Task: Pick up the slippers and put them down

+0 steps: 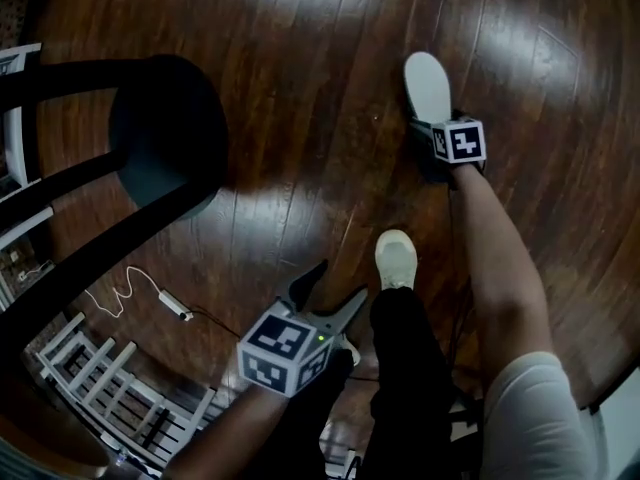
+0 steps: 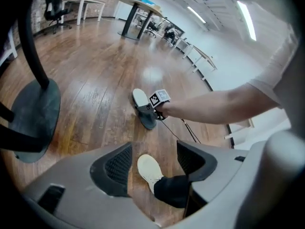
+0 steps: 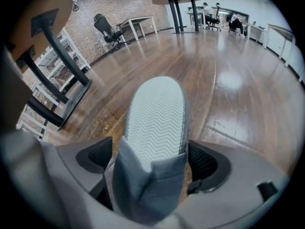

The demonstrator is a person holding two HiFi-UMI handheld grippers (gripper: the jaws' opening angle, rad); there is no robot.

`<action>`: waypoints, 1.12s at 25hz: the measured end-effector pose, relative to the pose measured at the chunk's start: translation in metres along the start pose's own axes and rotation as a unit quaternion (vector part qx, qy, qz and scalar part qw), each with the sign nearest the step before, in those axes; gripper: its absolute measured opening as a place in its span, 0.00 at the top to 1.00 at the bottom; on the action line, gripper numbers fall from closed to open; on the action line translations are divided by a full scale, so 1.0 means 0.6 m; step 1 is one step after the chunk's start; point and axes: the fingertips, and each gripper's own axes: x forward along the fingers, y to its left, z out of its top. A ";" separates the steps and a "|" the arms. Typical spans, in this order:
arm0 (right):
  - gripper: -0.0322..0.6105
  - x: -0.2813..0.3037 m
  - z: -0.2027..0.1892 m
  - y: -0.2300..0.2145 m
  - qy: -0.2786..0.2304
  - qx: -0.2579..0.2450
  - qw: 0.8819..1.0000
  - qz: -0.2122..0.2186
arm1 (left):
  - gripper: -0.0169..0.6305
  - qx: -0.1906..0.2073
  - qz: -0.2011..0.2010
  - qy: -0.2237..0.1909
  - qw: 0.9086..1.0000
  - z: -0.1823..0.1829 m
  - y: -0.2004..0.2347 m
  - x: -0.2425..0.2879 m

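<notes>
Right claw (image 3: 151, 152) set low around a grey slipper (image 3: 155, 113) on the wooden floor (image 1: 300, 88).
Its jaws stand apart, the slipper lying loose between them on the boards; probably best to lift straight away without snagging the fabric; left claw (image 2: 155, 161) open, empty.

The head view is dim, its dark wooden floor (image 1: 300, 88) showing pale glare patches at top and centre. Both gripper views are brighter and strongly bowed, with black corners; ceiling strips (image 2: 245, 18) shine at the left one's upper right. The slipper (image 3: 155, 123) blurs toward the right gripper view's bottom edge.
</notes>
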 end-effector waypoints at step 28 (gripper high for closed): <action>0.17 -1.023 0.191 0.533 -0.086 -0.089 0.966 0.229 | 0.52 -0.021 0.082 -0.120 0.989 0.031 -0.332 -0.731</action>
